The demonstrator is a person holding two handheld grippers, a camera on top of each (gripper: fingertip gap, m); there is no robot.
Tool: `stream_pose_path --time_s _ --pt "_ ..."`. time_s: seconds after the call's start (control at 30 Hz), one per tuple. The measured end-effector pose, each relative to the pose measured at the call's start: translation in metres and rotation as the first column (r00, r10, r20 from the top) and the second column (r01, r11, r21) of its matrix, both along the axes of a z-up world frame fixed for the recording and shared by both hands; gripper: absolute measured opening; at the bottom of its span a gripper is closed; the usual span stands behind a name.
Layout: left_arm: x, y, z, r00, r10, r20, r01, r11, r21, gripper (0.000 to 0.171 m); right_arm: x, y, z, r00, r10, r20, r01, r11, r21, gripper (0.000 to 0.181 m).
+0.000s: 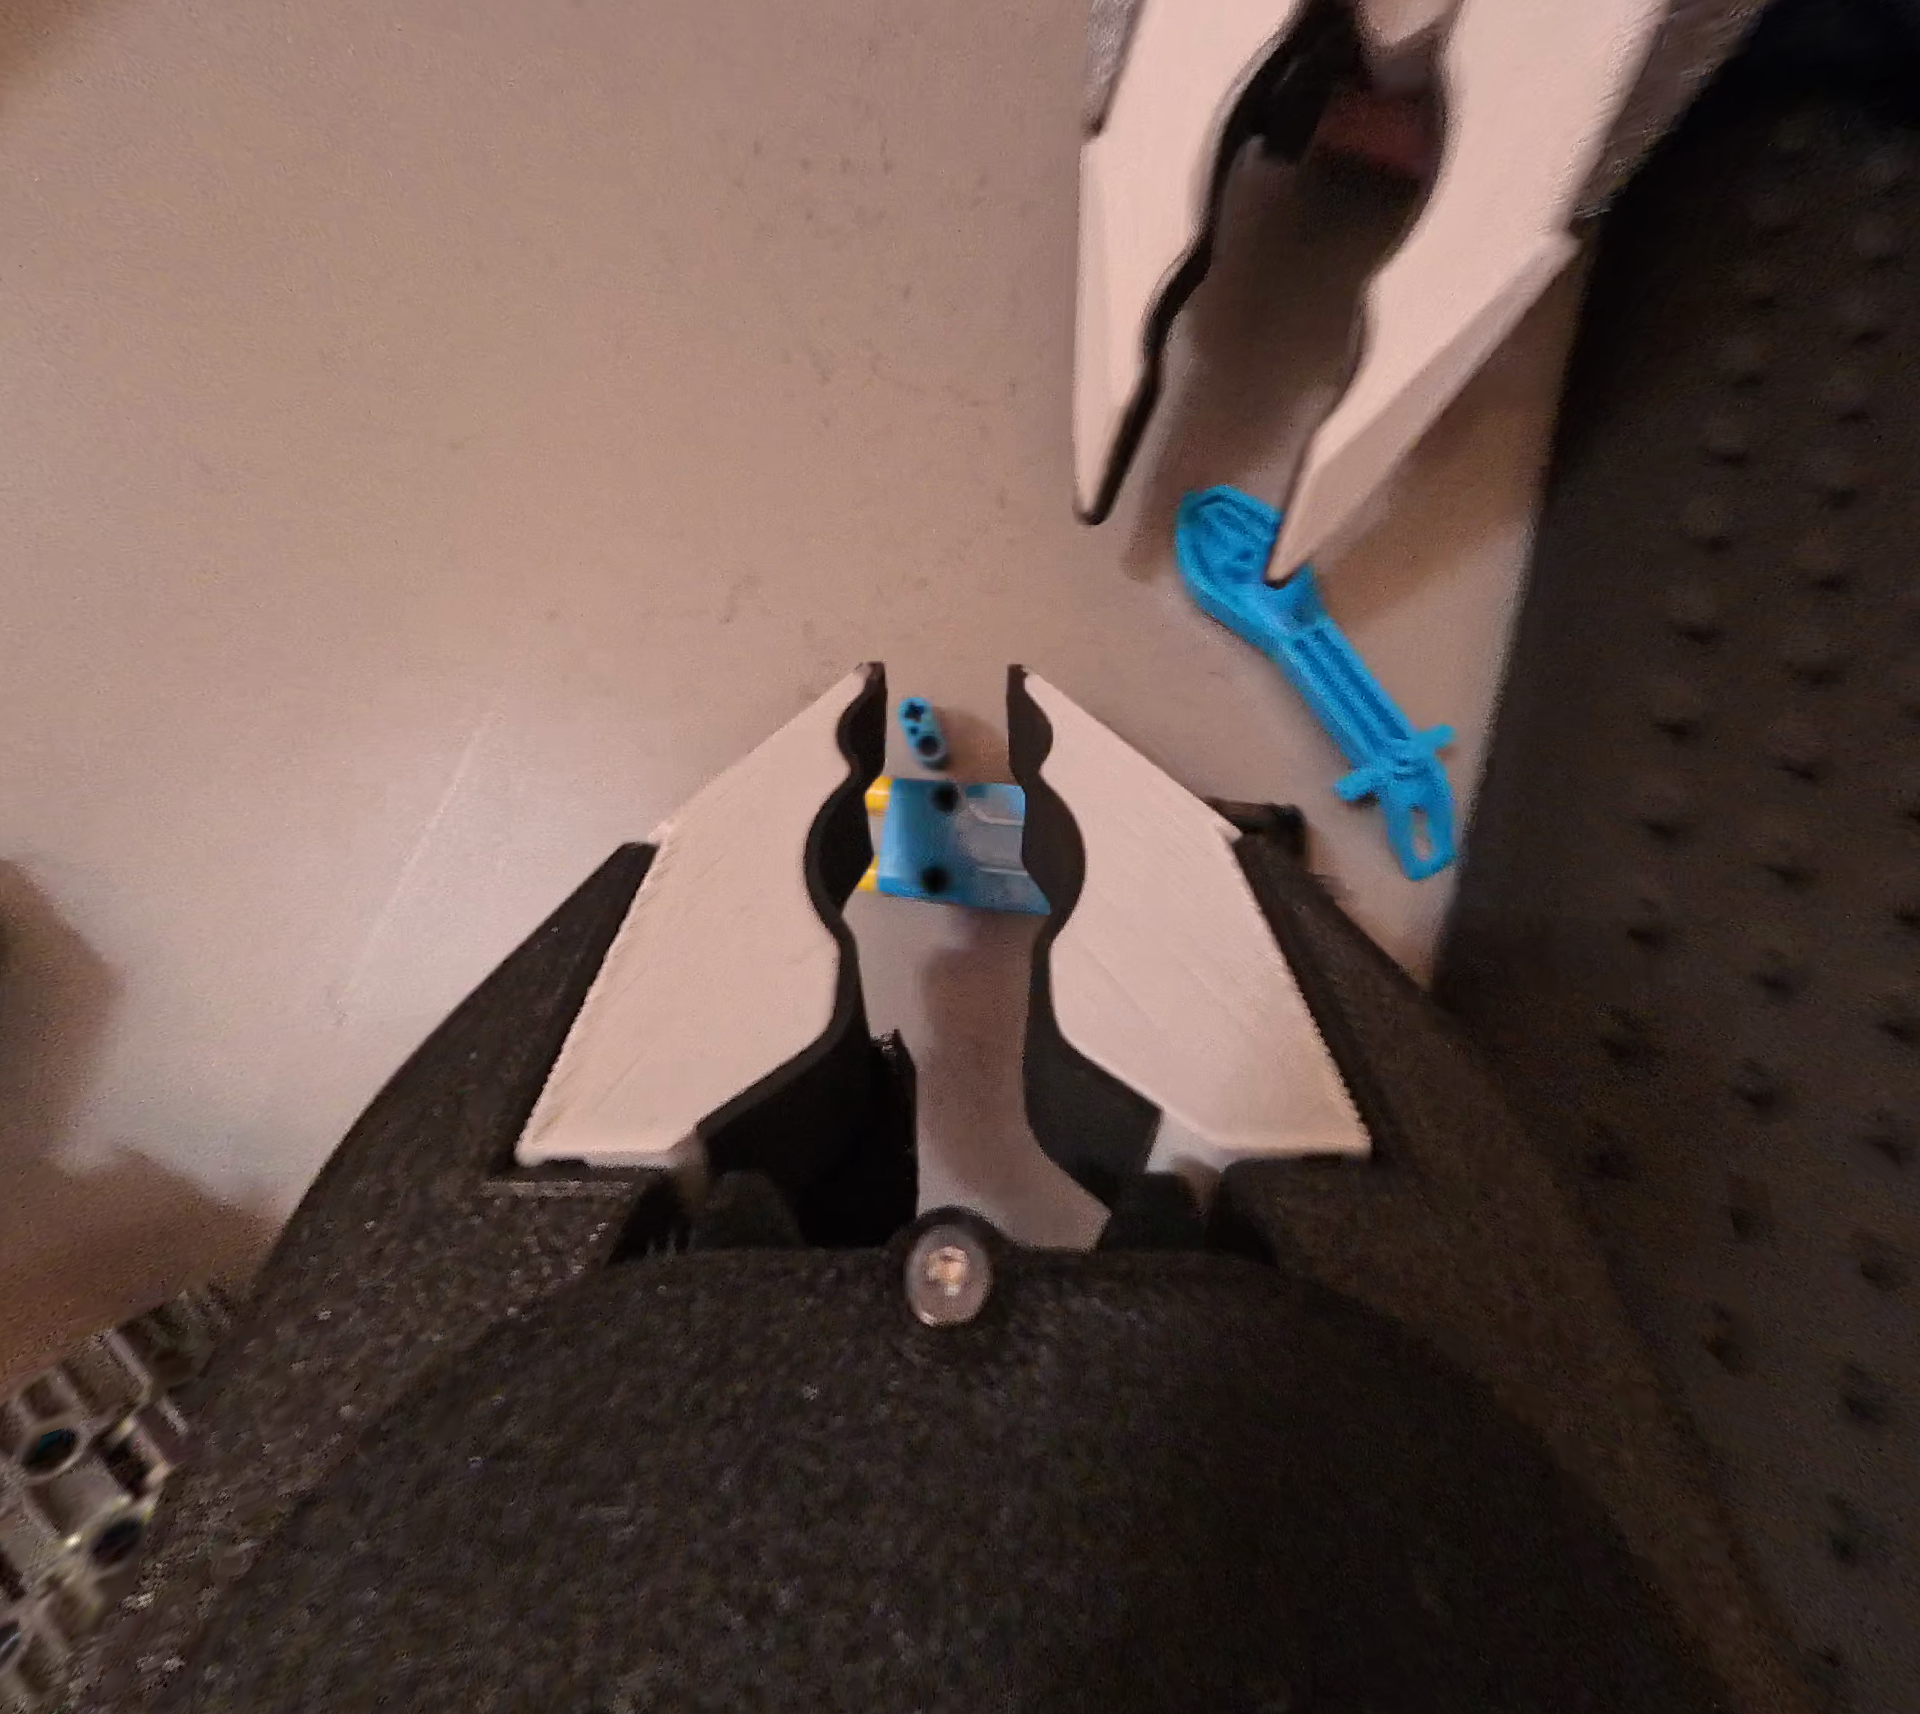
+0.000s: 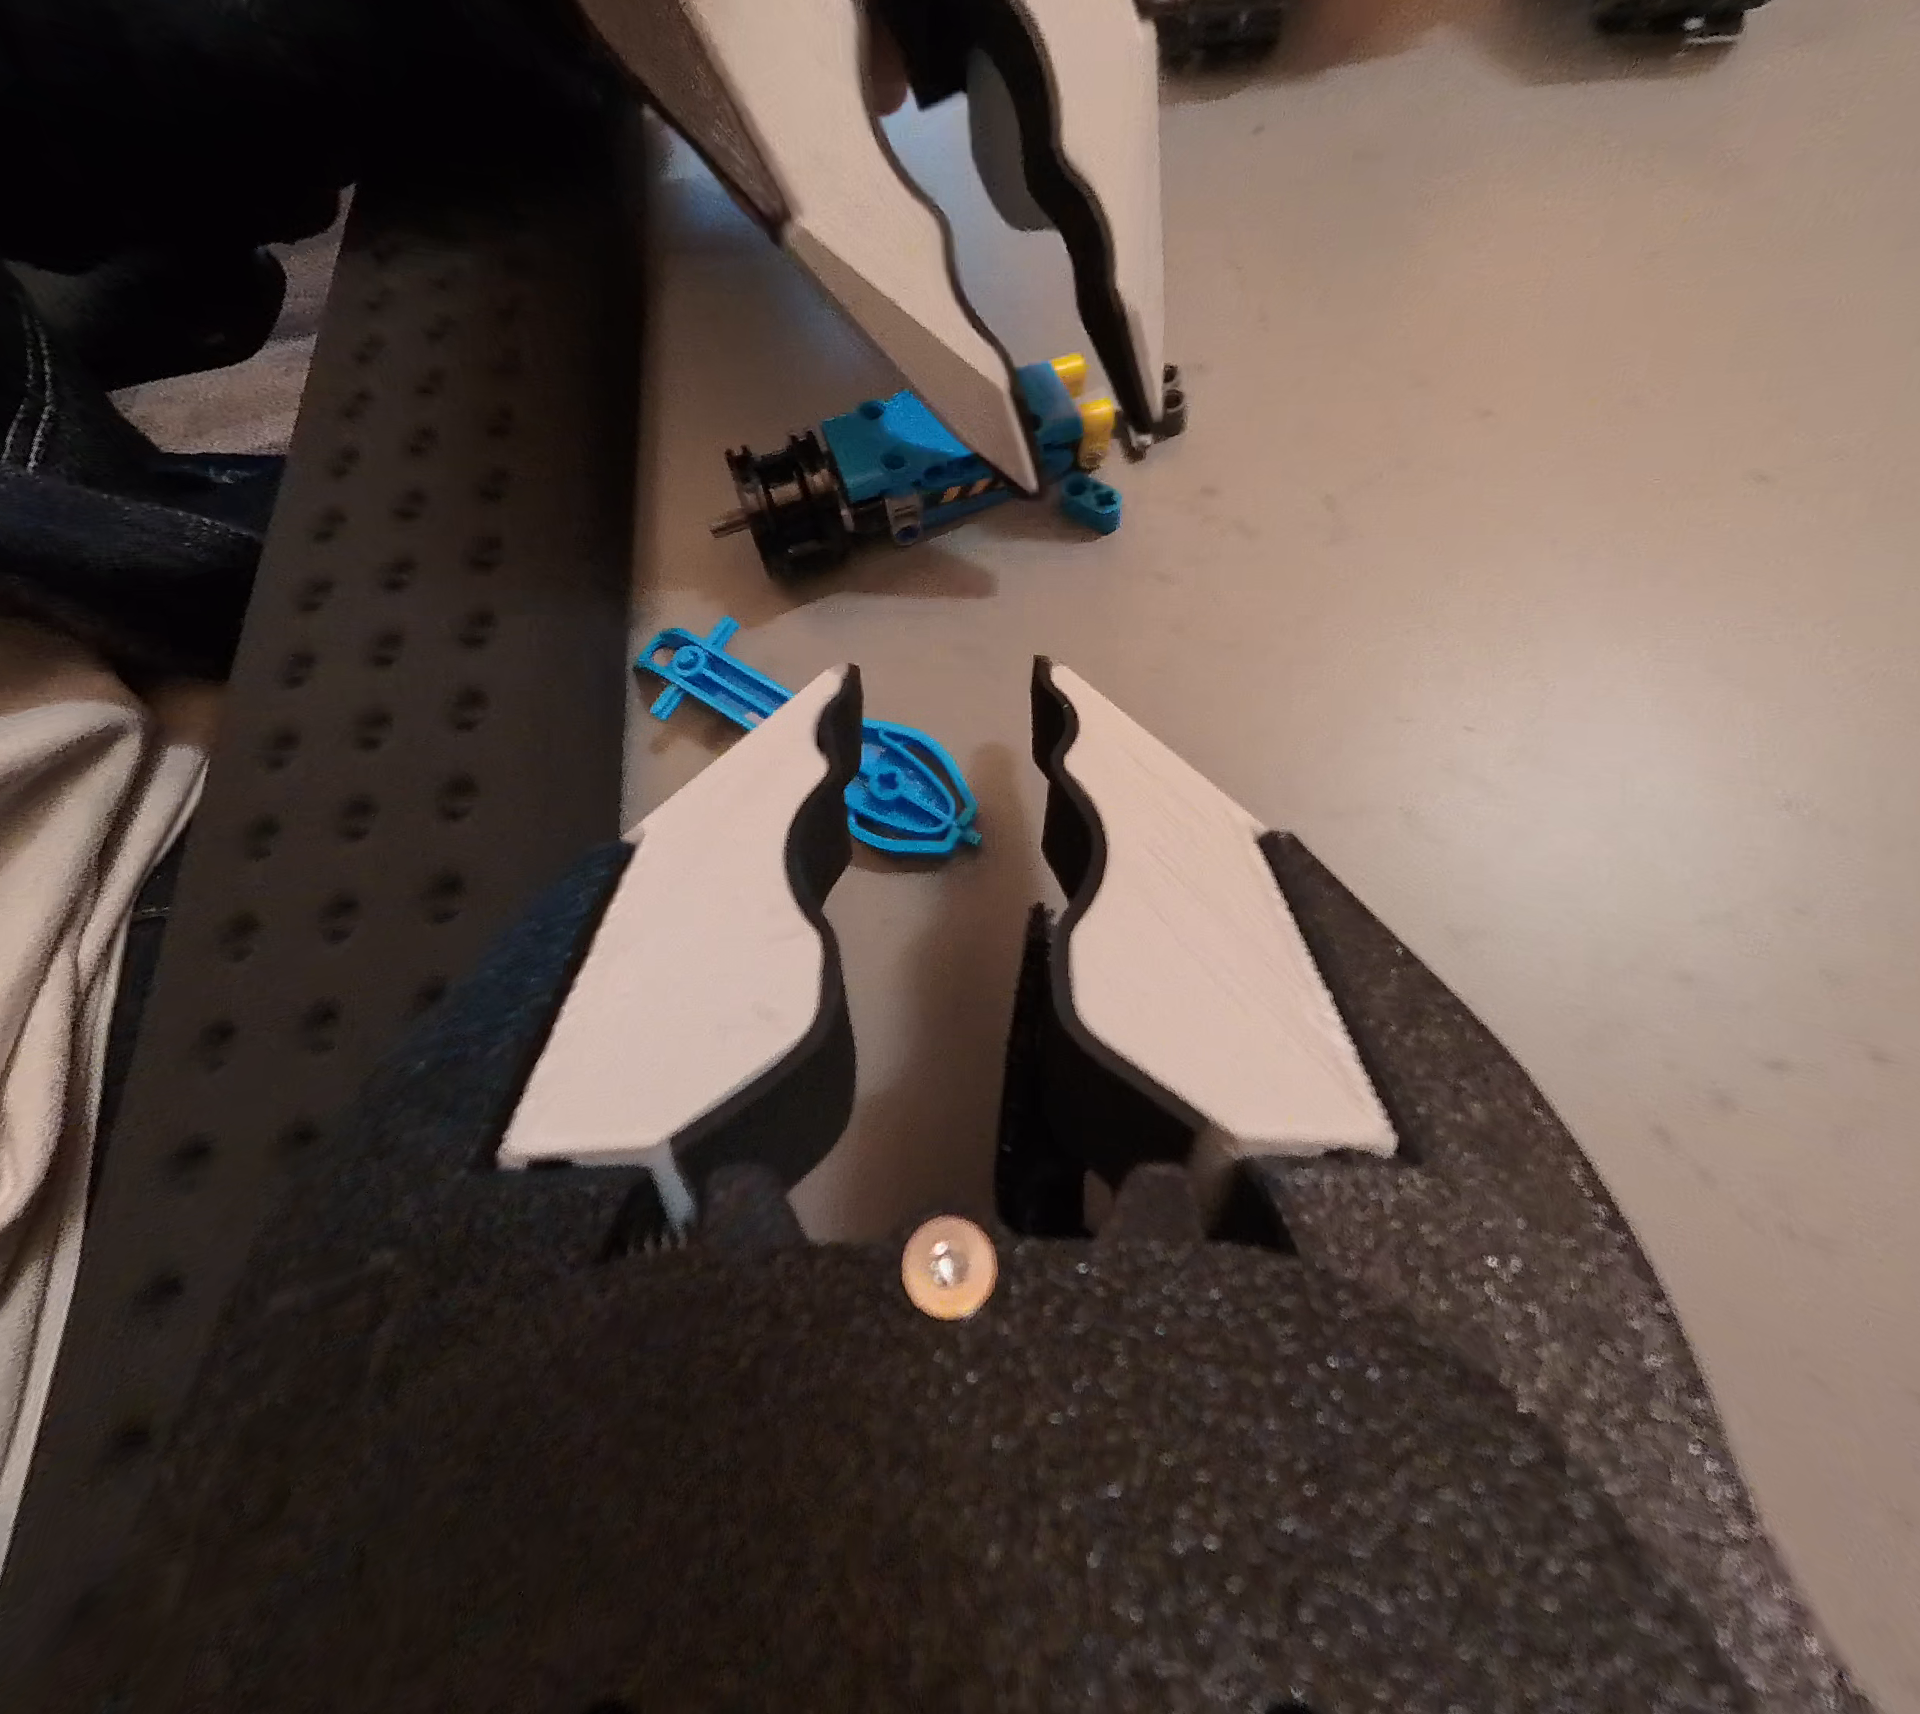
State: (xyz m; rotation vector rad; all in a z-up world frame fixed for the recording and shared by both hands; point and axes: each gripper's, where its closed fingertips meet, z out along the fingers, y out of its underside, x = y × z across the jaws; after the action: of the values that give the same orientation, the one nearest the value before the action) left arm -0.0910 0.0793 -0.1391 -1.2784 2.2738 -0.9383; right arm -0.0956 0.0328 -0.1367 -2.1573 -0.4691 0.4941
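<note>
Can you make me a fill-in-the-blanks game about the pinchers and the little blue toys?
1. The jaws of the left gripper stand ____ around the blue block assembly.
2. The small pegs sticking out of the assembly's end are ____ in colour.
3. The flat tool lying on the table by the right gripper is ____ in colour.
4. The dark strip along the table edge is full of round ____.

Missing words: open, yellow, blue, holes
</note>
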Motion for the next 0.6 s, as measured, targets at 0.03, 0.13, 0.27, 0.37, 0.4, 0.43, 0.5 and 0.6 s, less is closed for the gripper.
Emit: stream_pose_path --time_s 0.03,0.13,0.27,0.37,0.4,0.43,0.5,0.6 --pt "0.002 0.003 -0.006 0.999 0.008 -0.032 -0.007 0.999 0.032 0.022 0.002 0.000 0.001 1.000 -0.013 -0.001 0.013 1.000 0.011 0.029" --pt "0.002 0.003 -0.015 0.994 -0.005 -0.109 0.014 0.997 0.077 0.020 0.009 0.000 0.005 0.999 -0.044 -0.005 0.044 0.999 0.028 0.028" --pt "0.001 0.005 -0.023 0.987 -0.005 -0.163 0.032 0.986 0.161 0.006 0.019 0.003 0.007 0.995 -0.093 0.018 0.093 0.995 0.045 0.027" --pt "0.008 0.001 -0.014 0.990 0.019 -0.141 -0.013 0.999 0.050 0.006 0.027 0.009 0.021 0.984 -0.145 0.099 0.128 0.979 0.160 0.031" --pt "0.013 -0.007 -0.002 0.993 0.032 -0.115 -0.042 0.995 -0.086 0.006 0.029 0.011 0.028 0.975 -0.163 0.153 0.127 0.967 0.219 0.032" --pt "0.020 -0.014 0.015 0.995 0.058 -0.087 -0.078 0.964 -0.256 0.006 0.030 0.012 0.036 0.962 -0.187 0.201 0.126 0.952 0.280 0.033" --pt "0.029 -0.022 0.049 0.994 0.092 -0.060 -0.110 0.821 -0.561 0.006 0.029 0.014 0.052 0.940 -0.234 0.249 0.128 0.917 0.378 0.035" --pt "0.028 -0.030 0.074 0.996 0.053 -0.071 -0.088 0.633 -0.769 0.006 0.028 0.016 0.068 0.916 -0.287 0.280 0.133 0.876 0.464 0.036"
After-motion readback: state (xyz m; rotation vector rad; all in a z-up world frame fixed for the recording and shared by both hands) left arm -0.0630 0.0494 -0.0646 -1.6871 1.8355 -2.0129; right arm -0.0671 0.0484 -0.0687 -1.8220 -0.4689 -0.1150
